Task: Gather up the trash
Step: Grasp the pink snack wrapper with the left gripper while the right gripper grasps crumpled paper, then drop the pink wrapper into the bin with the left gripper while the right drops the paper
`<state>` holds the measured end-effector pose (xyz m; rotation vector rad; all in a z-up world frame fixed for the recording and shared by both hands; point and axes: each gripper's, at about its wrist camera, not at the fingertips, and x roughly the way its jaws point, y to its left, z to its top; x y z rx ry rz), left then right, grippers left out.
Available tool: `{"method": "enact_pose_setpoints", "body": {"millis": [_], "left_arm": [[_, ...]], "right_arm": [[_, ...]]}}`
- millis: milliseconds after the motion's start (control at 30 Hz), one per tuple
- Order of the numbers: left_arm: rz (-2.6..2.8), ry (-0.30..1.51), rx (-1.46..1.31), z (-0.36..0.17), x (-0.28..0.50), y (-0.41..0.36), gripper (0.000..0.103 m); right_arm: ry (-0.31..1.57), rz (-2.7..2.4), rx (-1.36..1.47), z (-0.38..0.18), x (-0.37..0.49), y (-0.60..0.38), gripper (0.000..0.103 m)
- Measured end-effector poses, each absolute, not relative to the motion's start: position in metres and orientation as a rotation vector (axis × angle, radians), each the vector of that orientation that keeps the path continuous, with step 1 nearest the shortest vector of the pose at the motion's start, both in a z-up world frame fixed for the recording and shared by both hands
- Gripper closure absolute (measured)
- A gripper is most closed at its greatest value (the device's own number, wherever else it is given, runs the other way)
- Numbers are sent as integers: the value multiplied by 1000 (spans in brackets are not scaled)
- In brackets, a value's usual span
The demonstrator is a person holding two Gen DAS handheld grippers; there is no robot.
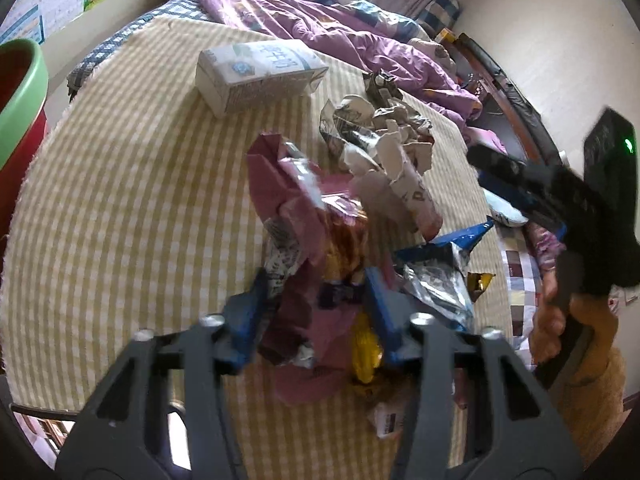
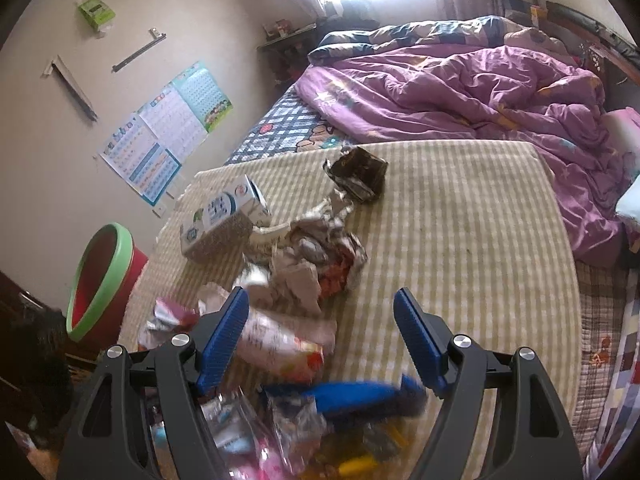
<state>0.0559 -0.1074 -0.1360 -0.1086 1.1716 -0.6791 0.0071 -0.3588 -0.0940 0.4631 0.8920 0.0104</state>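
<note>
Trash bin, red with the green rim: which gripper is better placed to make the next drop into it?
Left, probably. The left gripper is already closed on the pink wrapper, and the trash bin sits on its side. The right gripper is open and empty over the wrapper pile.

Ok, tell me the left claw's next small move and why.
Probably close the left claw fully on the pink wrapper and lift. Its blue pads already flank that crumpled wrapper at the near end of the trash pile, and the red bin with the green rim stands open at the left, beside the bed.
</note>
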Motion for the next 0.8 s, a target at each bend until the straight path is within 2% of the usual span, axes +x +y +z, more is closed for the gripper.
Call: {"method": "enact_pose_setpoints", "body": {"millis": [133, 167, 200, 500, 533, 600, 633, 767, 800], "left_arm": [[-635, 1100, -59, -121, 49, -102, 73], [-621, 1074, -48, -116, 47, -99, 76], [-608, 1055, -44, -111, 46, -95, 77], [-486, 965, -67, -86, 47, -59, 77], [-477, 964, -70, -86, 47, -56, 77], [-467, 965, -73, -85, 48, -53, 77], [-463, 967, -74, -86, 49, -52, 77], [-458, 971, -76, -88, 50, -53, 77], [-457, 970, -75, -88, 50, -53, 77]], "right_arm": [[917, 22, 472, -96, 32, -364, 30], [931, 25, 467, -98, 37, -363, 26], [947, 27, 463, -101, 43, -363, 21], [1055, 32, 488, -138, 68, -361, 22], [1054, 37, 493, -140, 68, -361, 25], [1042, 61, 518, -140, 66, -361, 44], [1030, 64, 520, -137, 64, -361, 45], [983, 50, 488, -122, 53, -361, 65], [969, 52, 488, -118, 49, -361, 65]]}}
